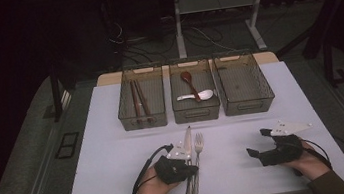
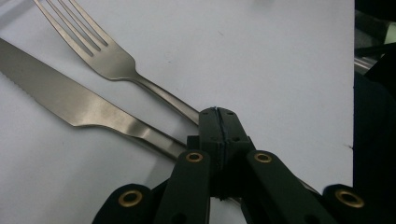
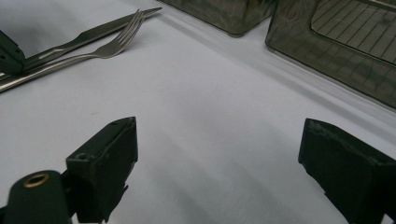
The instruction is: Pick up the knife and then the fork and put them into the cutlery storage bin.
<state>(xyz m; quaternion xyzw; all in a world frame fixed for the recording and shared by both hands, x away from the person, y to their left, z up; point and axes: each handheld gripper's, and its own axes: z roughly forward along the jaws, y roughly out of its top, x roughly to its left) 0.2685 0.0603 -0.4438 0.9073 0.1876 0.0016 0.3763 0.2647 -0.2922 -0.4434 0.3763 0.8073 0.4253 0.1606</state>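
Two tools [image 1: 190, 170] [image 1: 259, 143], one fork [image 1: 198, 146], one knife [image 1: 187, 140], three bins [image 1: 194, 91].

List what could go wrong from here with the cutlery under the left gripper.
1. The left gripper has its jaws pressed together over the handles of the knife and fork, which lie nearly touching; it may catch both or nudge one aside.
2. Both are flat metal on the smooth table, so a pinch could slip off.
3. The right gripper sits open and apart, unable to steady them.
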